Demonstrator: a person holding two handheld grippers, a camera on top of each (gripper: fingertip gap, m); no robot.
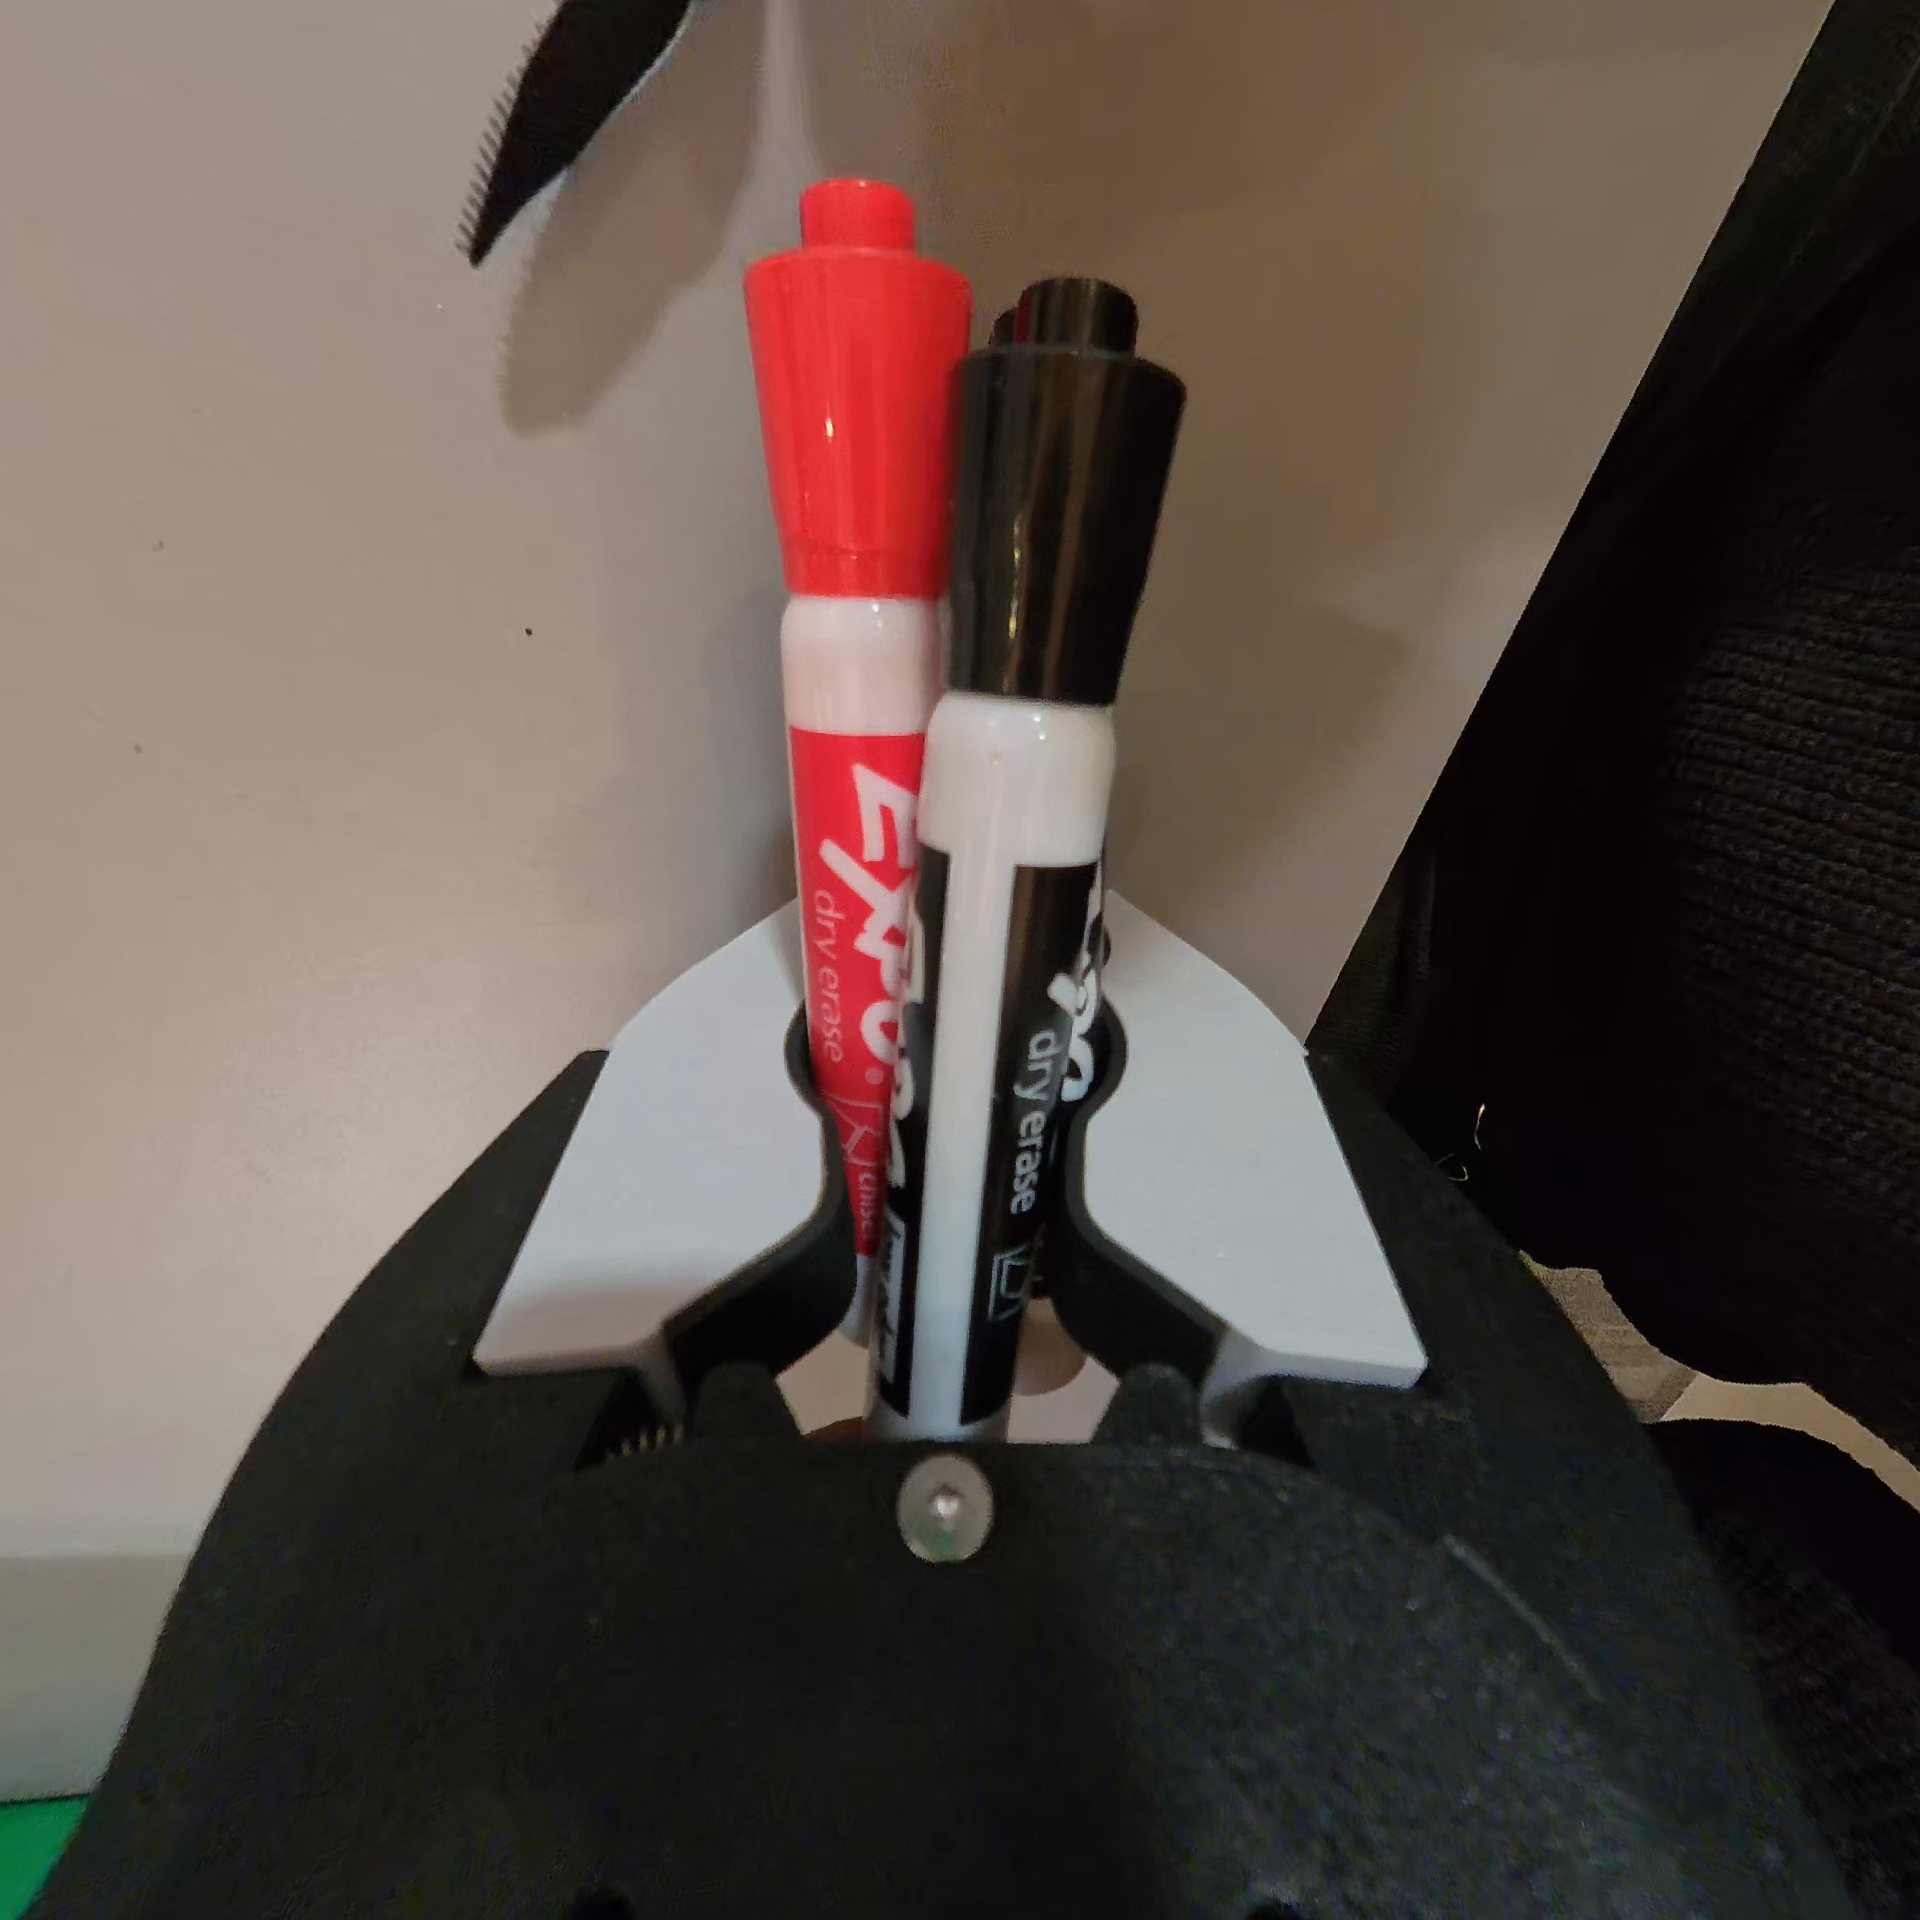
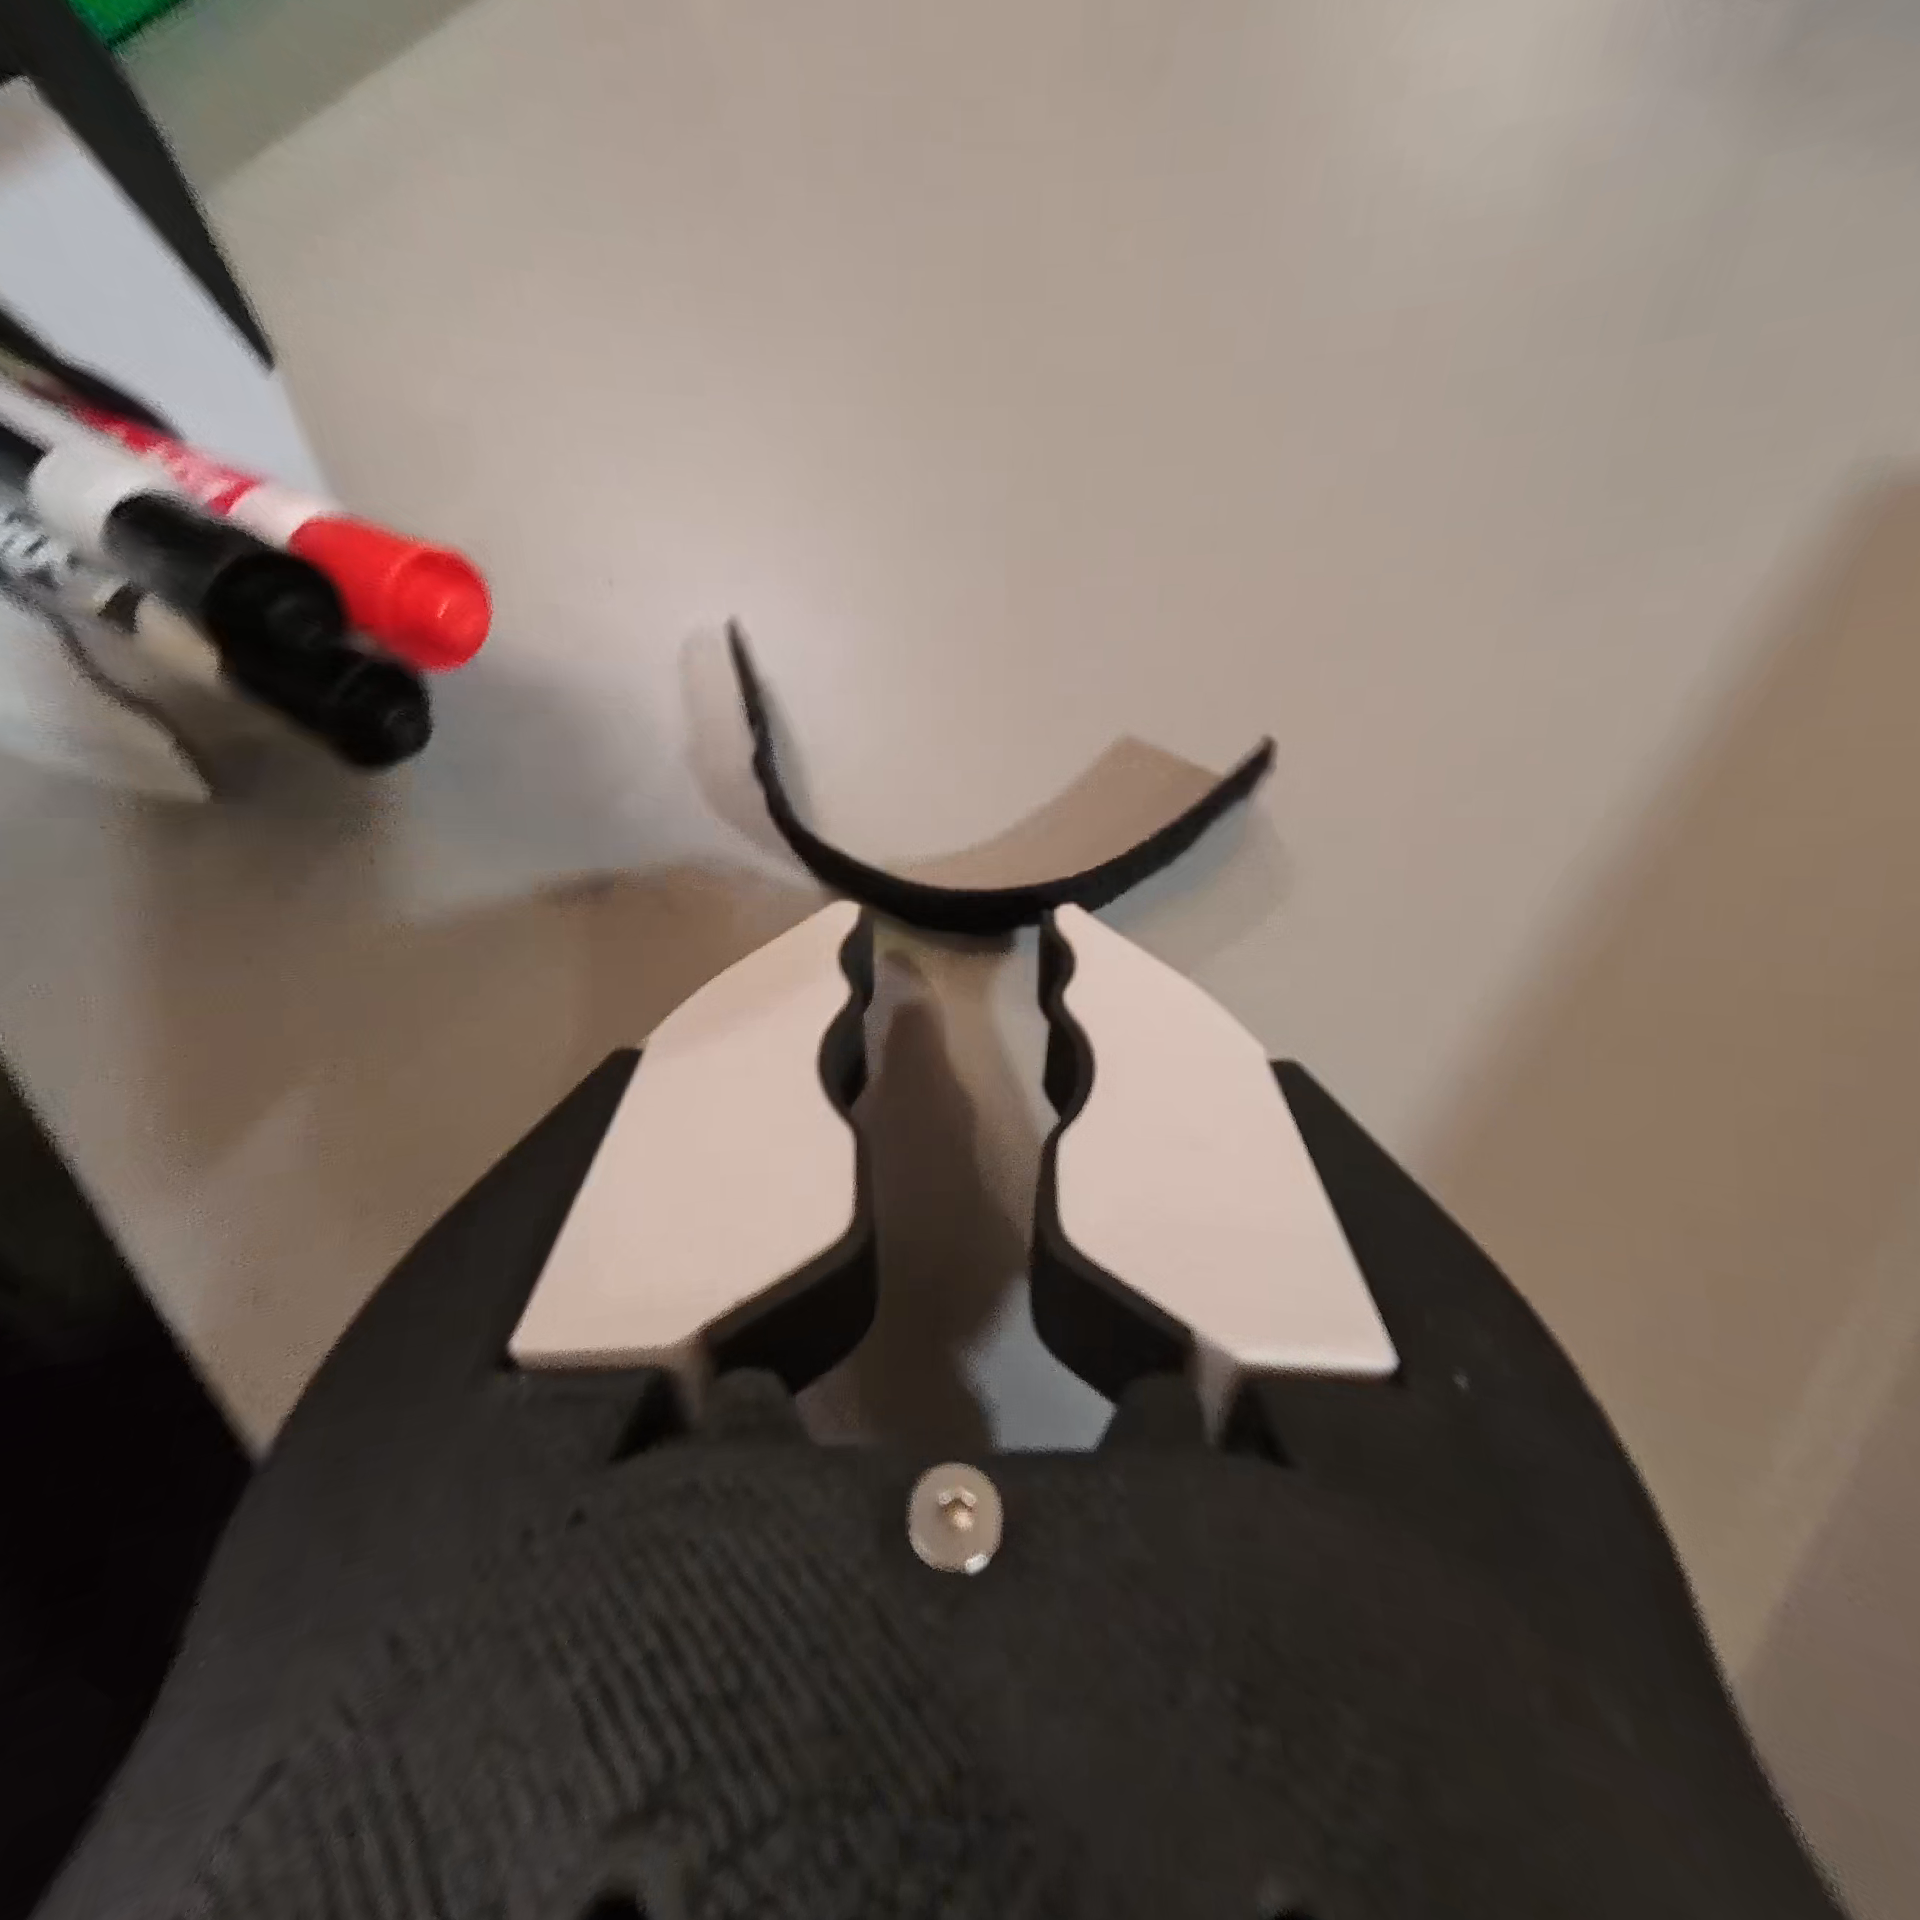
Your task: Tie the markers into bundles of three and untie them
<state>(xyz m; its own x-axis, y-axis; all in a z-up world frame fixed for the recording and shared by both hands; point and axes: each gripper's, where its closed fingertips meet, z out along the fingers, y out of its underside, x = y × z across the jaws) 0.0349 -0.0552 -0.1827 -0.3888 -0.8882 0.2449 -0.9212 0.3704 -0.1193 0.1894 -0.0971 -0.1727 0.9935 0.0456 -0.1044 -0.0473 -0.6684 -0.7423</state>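
Note:
My left gripper (image 1: 951, 935) is shut on a bunch of markers that stick out forward past its fingertips: a red-capped marker (image 1: 857, 468), a black-capped marker (image 1: 1060, 540) and a second black cap just behind it. The same bunch shows at the left of the right wrist view (image 2: 312, 623), held low over the white table (image 2: 1143, 416). My right gripper (image 2: 951, 920) has its jaws apart with table showing between them. A black hook-and-loop strap (image 2: 1143, 862) curves in a U across its fingertips, not pinched. One end of the strap shows at the top left of the left wrist view (image 1: 540, 135).
Dark knitted fabric (image 1: 1662, 727) fills the right side of the left wrist view. A green patch (image 2: 135, 16) lies beyond the table's far edge. The table's left edge drops to a dark area (image 2: 62, 1351).

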